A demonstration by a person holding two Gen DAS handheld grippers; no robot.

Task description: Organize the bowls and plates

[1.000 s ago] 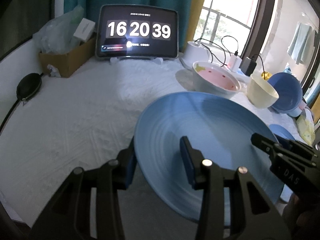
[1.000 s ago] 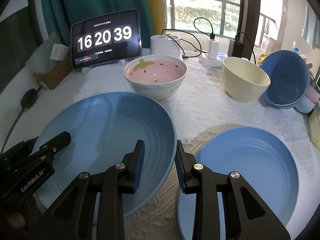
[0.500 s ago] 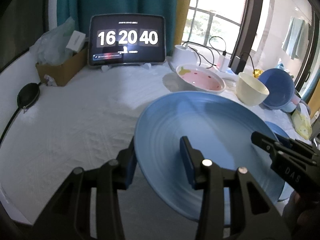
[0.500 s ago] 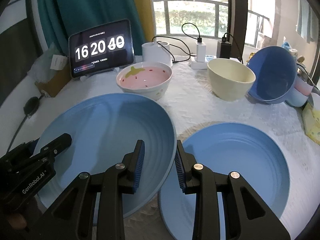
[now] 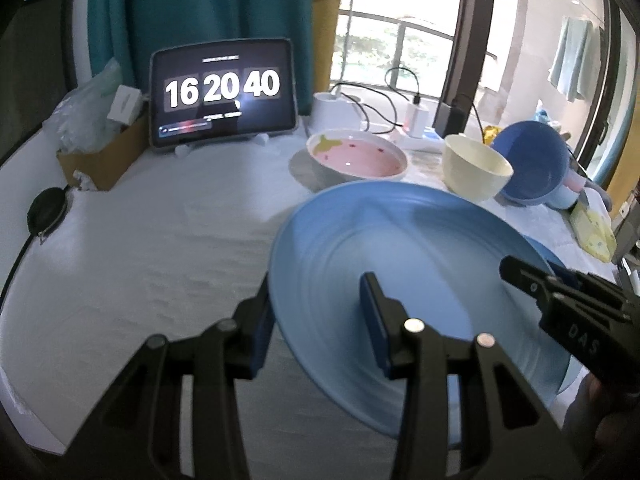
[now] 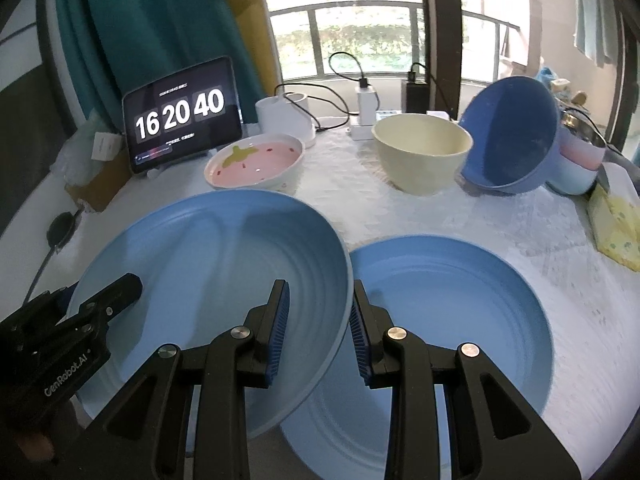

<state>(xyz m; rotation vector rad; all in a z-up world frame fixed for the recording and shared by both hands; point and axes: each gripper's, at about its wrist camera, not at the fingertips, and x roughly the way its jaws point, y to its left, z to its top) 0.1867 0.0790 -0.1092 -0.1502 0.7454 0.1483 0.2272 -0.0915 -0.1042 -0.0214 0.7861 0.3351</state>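
Left gripper (image 5: 318,316) angled downward, jaws clamped over a rim, right gripper (image 6: 318,320) angled downward likewise, jaws clamped over the opposite rim

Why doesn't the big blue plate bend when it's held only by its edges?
The big blue plate is probably stiff: the left gripper and right gripper pinch opposite rims and it keeps its round shape. It looks matte, so likely not slippery. It seems light, perhaps plastic, since rim grips alone carry it.

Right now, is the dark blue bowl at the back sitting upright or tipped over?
Tipped. The dark blue bowl lies on its side, with its opening facing the cream bowl.
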